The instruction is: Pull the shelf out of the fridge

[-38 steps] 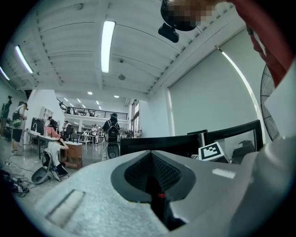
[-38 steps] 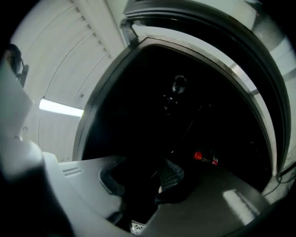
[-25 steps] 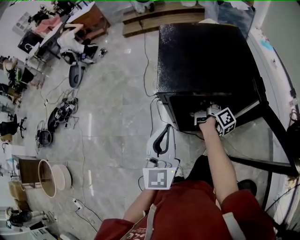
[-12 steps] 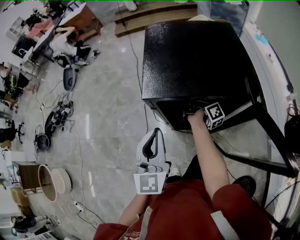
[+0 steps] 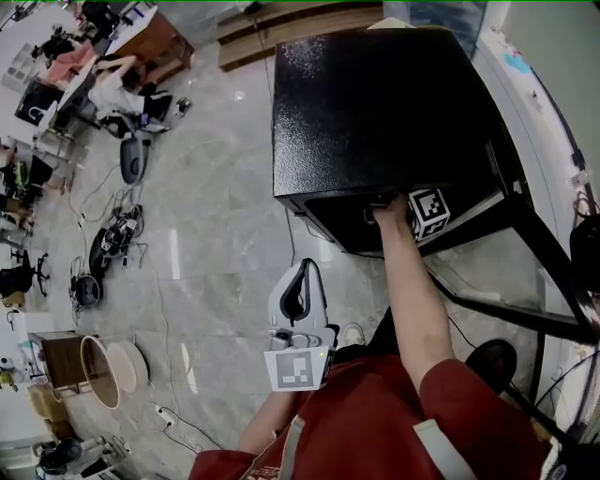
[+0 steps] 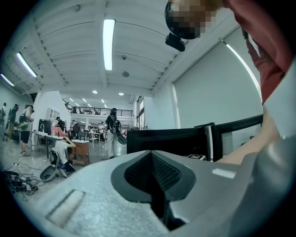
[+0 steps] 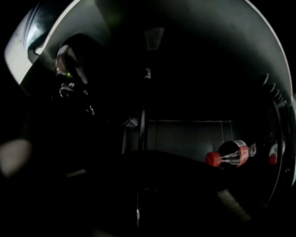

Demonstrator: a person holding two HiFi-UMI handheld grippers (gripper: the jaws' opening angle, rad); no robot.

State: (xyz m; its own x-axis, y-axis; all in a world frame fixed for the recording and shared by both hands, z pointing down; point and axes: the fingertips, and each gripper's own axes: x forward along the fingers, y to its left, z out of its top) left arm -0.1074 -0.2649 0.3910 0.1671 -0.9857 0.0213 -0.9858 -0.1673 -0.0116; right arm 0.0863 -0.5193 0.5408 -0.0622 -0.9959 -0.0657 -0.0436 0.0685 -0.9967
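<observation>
A black fridge [image 5: 375, 103] stands on the grey floor with its door [image 5: 539, 253] swung open to the right. My right gripper [image 5: 380, 201] reaches level into the dark opening under the fridge's top edge. Inside, the shelf [image 7: 140, 134] shows as a thin pale edge that runs between the dark jaws of my right gripper [image 7: 138, 194]; the jaws have just been closing onto that edge. A cola bottle [image 7: 233, 153] with a red cap lies deeper in, to the right. My left gripper [image 5: 306, 266] hangs shut and empty in front of my body, pointing toward the fridge [image 6: 166, 141].
Cables and office chairs [image 5: 136, 155] lie on the floor to the left. A round wooden bin [image 5: 94, 370] stands at the lower left. A wooden pallet [image 5: 291, 23] lies behind the fridge. People work at desks far left. The open door's frame crosses the floor at right.
My right hand has pushed further in, from in front of the fridge's opening to under its top edge. The left gripper has stayed where it was.
</observation>
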